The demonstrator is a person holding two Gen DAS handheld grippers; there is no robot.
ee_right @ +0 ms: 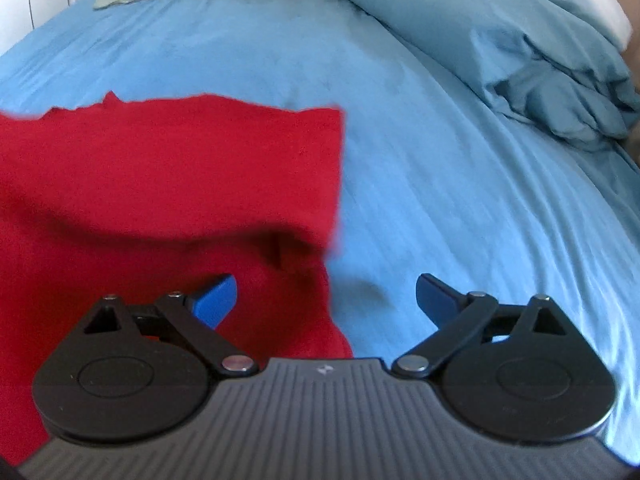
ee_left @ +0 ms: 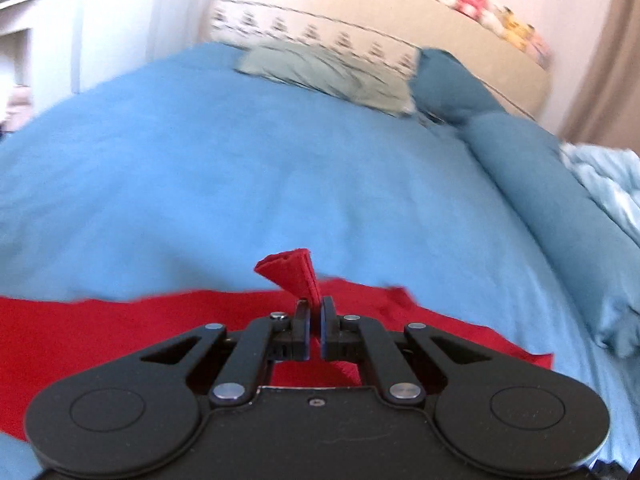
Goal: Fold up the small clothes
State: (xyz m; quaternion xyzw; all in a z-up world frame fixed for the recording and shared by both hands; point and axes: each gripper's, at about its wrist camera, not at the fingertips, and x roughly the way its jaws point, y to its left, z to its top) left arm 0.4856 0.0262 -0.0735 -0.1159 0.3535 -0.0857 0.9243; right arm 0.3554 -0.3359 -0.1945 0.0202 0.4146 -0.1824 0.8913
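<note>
A red garment (ee_left: 120, 328) lies on the blue bed sheet (ee_left: 240, 160). My left gripper (ee_left: 315, 308) is shut on a pinched edge of it, and a small tuft of red cloth sticks up past the fingertips. In the right wrist view the red garment (ee_right: 160, 184) covers the left half, folded over with a straight right edge. My right gripper (ee_right: 326, 300) is open and empty, its jaws wide apart over the garment's lower right edge, left finger (ee_right: 218, 300) above the cloth, right finger (ee_right: 434, 296) above the sheet.
A rolled blue duvet (ee_left: 540, 200) runs along the bed's right side and also shows in the right wrist view (ee_right: 500, 40). A grey-green pillow (ee_left: 328, 72) and a patterned pillow lie at the headboard (ee_left: 460, 40). Plush toys sit on top of the headboard.
</note>
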